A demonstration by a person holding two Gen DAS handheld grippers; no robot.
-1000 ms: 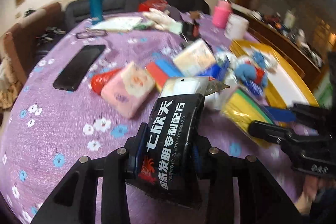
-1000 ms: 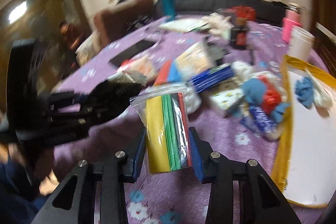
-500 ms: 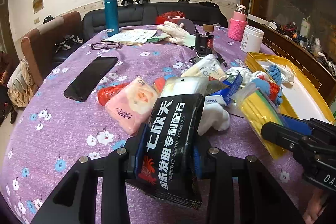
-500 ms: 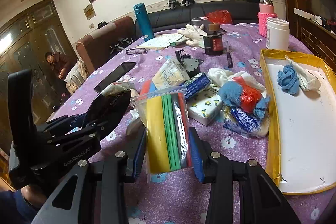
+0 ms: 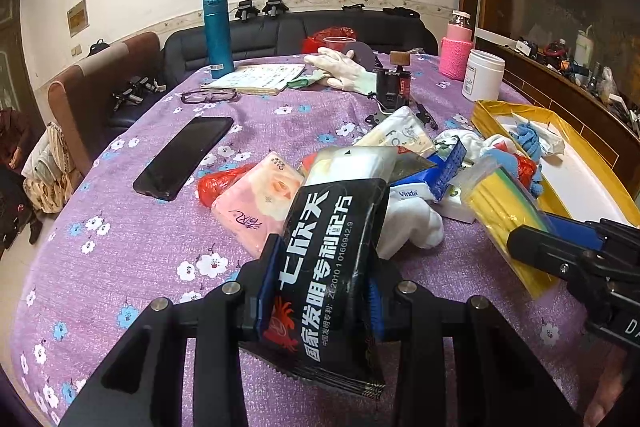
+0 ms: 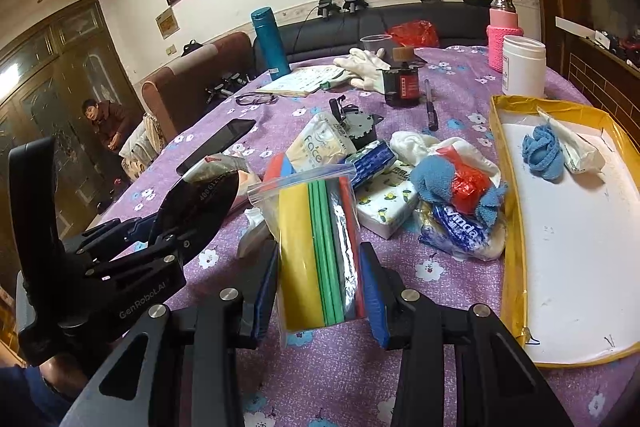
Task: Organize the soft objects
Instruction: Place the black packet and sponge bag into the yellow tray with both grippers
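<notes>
My left gripper (image 5: 320, 291) is shut on a black packet with white Chinese print (image 5: 328, 267), held above the purple tablecloth. My right gripper (image 6: 324, 291) is shut on a clear zip bag of yellow, green and red sheets (image 6: 316, 247); it also shows in the left wrist view (image 5: 504, 211). A pile of soft things lies ahead: a pink tissue pack (image 5: 256, 203), a white sock (image 5: 416, 223), a blue cloth with red bag (image 6: 456, 183), a lemon-print tissue pack (image 6: 384, 203). The yellow-rimmed tray (image 6: 500, 187) at right holds a blue cloth (image 6: 542, 151) and a white pack (image 6: 576, 151).
A black phone (image 5: 184, 155), glasses (image 5: 210, 95), a teal flask (image 5: 218, 31), a booklet (image 5: 260, 79), white gloves (image 5: 344, 71), a dark ink bottle (image 6: 402, 83), a white jar (image 6: 522, 65) and a pink-sleeved bottle (image 6: 502, 35) stand on the table. A person (image 6: 104, 119) sits at far left.
Both grippers have lifted and tipped back from the table with their loads still gripped; the view steadied after blur. The objects on the table have not moved.
</notes>
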